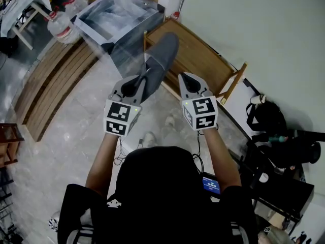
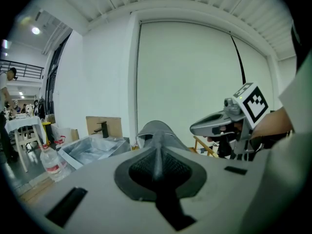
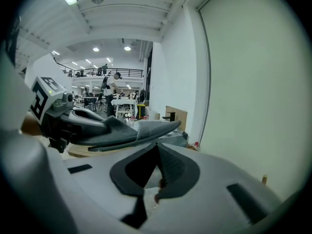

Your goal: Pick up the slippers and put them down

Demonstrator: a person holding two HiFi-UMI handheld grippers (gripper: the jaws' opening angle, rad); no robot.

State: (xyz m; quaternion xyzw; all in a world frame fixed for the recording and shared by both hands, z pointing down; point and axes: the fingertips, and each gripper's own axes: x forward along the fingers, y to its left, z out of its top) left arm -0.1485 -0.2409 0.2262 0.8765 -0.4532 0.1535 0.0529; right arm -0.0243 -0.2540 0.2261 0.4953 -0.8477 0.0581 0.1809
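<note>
A grey slipper (image 1: pixel 159 61) is held up in the air, its toe pointing away from me toward the wall. My left gripper (image 1: pixel 143 78) is shut on its near end. In the left gripper view the slipper (image 2: pixel 156 129) rises just beyond the closed jaws (image 2: pixel 157 144). My right gripper (image 1: pixel 184 77) hangs beside it at the same height, a little to the right, shut with nothing in it. From the right gripper view the slipper (image 3: pixel 134 130) shows side-on, sticking out of the left gripper (image 3: pixel 108 123). I see no second slipper.
Below the slipper stands a wooden frame piece (image 1: pixel 205 60) against the white wall. A metal basin lined with plastic (image 1: pixel 119 14) and water bottles (image 1: pixel 61 25) lie farther left. Wooden slats (image 1: pixel 48 83) rest on the floor at left; black bags (image 1: pixel 277 131) sit at right.
</note>
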